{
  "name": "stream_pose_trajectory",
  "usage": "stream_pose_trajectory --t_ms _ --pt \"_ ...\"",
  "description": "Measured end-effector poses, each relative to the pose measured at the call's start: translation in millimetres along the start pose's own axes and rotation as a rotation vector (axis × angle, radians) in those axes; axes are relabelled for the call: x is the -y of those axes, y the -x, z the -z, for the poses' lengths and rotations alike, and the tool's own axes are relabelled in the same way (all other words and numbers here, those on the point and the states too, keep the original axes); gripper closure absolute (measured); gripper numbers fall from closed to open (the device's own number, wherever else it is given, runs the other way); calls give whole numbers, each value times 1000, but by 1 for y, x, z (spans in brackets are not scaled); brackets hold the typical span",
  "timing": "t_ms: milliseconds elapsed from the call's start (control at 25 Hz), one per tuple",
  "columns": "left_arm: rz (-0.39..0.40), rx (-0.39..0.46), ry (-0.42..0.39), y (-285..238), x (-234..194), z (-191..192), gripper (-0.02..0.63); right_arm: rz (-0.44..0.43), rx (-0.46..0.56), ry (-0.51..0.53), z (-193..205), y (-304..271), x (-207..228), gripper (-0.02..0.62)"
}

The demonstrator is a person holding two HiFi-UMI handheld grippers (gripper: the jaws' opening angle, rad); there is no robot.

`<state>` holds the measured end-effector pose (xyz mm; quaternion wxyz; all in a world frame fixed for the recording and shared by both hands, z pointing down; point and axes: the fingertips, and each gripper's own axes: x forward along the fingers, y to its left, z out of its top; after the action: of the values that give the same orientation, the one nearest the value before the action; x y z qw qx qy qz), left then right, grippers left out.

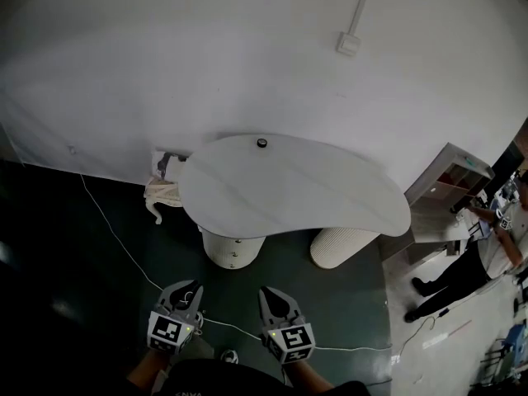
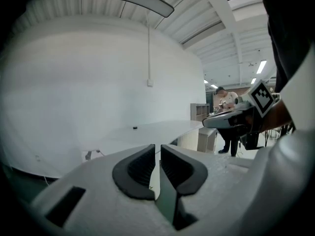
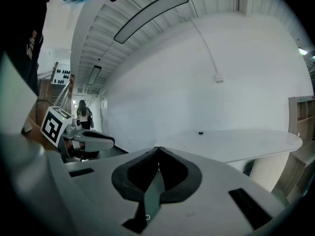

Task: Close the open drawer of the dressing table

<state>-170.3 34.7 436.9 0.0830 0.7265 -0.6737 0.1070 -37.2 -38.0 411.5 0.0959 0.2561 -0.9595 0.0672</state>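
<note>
The white dressing table (image 1: pixel 289 184) has a curved kidney-shaped top on two ribbed round pedestals (image 1: pixel 233 247) (image 1: pixel 342 246). A small dark knob-like object (image 1: pixel 261 143) lies near its back edge. No drawer front shows from any view. Both grippers hover low in the head view, short of the table and touching nothing. My left gripper (image 1: pixel 185 288) (image 2: pixel 157 149) has a narrow gap between its pads, with nothing in it. My right gripper (image 1: pixel 273 292) (image 3: pixel 158 151) is shut, its tips touching and empty. Each gripper view looks level over the table top (image 2: pixel 147 132) (image 3: pixel 236 139).
A white cable (image 1: pixel 124 250) runs across the dark floor under the grippers. A cloth bundle (image 1: pixel 163 190) sits by the wall, left of the table. At right stand a shelf unit (image 1: pixel 450 180) and a person (image 1: pixel 462 262). Another person (image 3: pixel 83 114) is far off.
</note>
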Motion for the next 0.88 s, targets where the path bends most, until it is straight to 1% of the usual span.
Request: stream_pose_trajectory --t_ms 280,680,880 --pt "-19 -15 -9 21 10 -7 577 -22 -39 2 10 15 -13 592" --pt "-14 -30 -5 36 28 -4 584 15 -105 -14 32 36 -7 594" --pt "-8 -46 -10 36 32 -3 584 6 -137 -9 41 35 -8 594"
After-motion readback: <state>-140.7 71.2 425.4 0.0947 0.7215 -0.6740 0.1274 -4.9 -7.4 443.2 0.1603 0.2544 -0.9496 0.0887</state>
